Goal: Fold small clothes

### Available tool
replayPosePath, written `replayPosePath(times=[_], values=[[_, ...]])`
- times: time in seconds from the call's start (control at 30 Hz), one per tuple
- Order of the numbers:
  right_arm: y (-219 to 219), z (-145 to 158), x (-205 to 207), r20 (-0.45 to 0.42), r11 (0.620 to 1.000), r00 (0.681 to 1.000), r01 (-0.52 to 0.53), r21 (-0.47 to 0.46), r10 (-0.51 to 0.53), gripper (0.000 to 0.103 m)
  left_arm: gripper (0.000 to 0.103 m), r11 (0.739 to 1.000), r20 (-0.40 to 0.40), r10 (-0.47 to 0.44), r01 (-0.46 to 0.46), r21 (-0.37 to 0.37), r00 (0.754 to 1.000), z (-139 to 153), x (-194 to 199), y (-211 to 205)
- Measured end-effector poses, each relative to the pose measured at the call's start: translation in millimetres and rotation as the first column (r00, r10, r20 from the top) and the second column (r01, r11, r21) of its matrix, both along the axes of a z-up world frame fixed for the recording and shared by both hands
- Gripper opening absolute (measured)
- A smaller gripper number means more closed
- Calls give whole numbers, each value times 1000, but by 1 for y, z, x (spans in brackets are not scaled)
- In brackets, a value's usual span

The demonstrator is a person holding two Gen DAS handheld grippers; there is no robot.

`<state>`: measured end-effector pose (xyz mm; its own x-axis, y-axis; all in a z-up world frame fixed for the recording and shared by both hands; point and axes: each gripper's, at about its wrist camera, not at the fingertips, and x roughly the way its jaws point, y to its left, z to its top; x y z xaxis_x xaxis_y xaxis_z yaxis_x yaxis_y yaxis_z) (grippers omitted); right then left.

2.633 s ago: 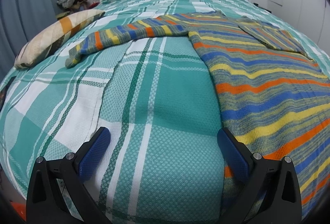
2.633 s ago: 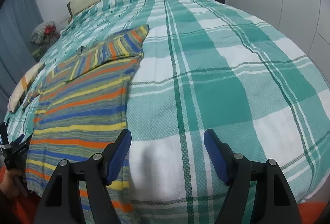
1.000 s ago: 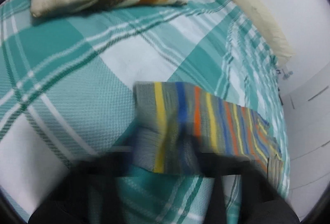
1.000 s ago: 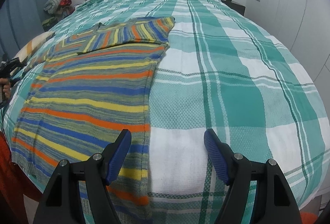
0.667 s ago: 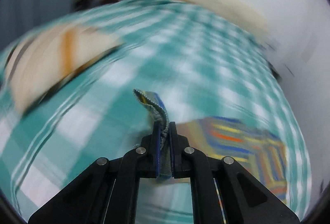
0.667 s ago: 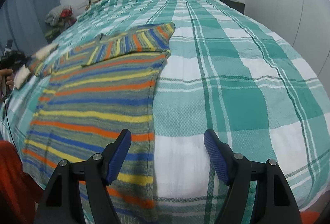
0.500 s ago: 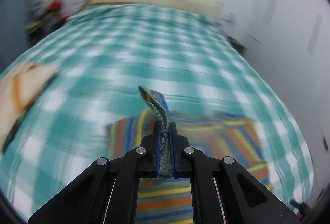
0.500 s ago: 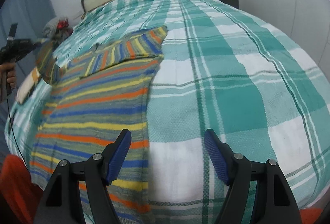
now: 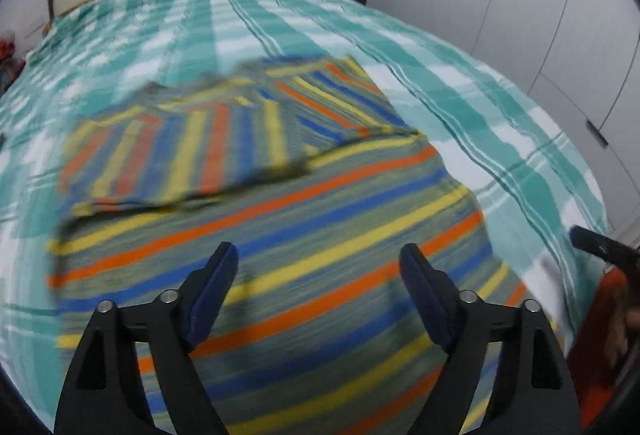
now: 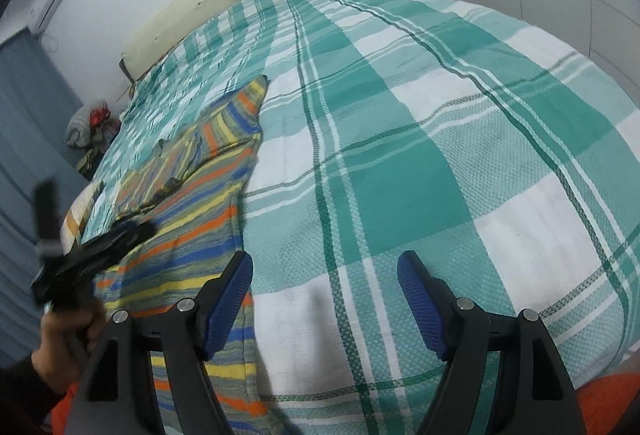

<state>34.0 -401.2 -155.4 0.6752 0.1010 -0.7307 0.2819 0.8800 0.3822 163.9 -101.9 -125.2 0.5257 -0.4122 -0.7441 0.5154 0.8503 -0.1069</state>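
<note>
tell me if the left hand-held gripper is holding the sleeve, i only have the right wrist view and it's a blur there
observer: No. In the left wrist view the left hand-held gripper has just been opening its jaws. They stand wide with nothing between them.
operator: so where's the sleeve
observer: The sleeve lies folded across the upper part of the striped sweater, with its stripes running crosswise to the body's.
operator: and the second one
observer: The other sleeve is folded in too, and the two meet near the middle of the chest.
</note>
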Motion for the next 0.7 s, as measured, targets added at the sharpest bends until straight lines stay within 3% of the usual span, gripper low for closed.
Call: replayPosePath(times=[0.13, 0.23, 0.33, 0.43, 0.47, 0.5, 0.53, 0.57, 0.63, 0.67, 0.7], values=[[-1, -3, 2, -8, 1000, 1000, 0, 20, 0, 75, 95, 984, 47, 180, -180, 9, 983, 23, 35, 88], [1, -5, 5, -13, 1000, 1000, -7, 12, 7, 75, 93, 951, 2, 302, -302, 73, 953, 8, 73, 145], [4, -8, 6, -29, 1000, 1000, -8, 1, 8, 75, 93, 958, -56, 263, -254, 133, 963, -18, 90, 152], [7, -11, 7, -44, 1000, 999, -9, -17, 9, 75, 93, 939, 43, 236, -239, 249, 971, -31, 94, 131], [9, -11, 7, -48, 1000, 999, -11, -25, 10, 75, 90, 934, 57, 254, -260, 245, 966, -33, 96, 129], [11, -11, 7, -52, 999, 999, -16, -38, 14, 75, 67, 933, 58, 279, -285, 217, 958, -33, 101, 134], [13, -12, 7, -55, 999, 998, -21, -50, 18, 75, 19, 924, 55, 321, -325, 201, 945, -35, 103, 138], [14, -11, 8, -57, 998, 998, -26, -60, 22, 75, 12, 904, 36, 382, -381, 194, 924, -40, 106, 148], [19, -10, 9, -58, 996, 998, -38, -86, 34, 75, 23, 880, 14, 459, -457, 126, 888, -45, 101, 168], [20, -9, 8, -55, 995, 998, -42, -92, 37, 75, 27, 876, 11, 471, -469, 109, 882, -46, 96, 174], [20, -8, 8, -52, 994, 998, -47, -95, 42, 75, 39, 876, 9, 470, -468, 113, 882, -46, 95, 175]])
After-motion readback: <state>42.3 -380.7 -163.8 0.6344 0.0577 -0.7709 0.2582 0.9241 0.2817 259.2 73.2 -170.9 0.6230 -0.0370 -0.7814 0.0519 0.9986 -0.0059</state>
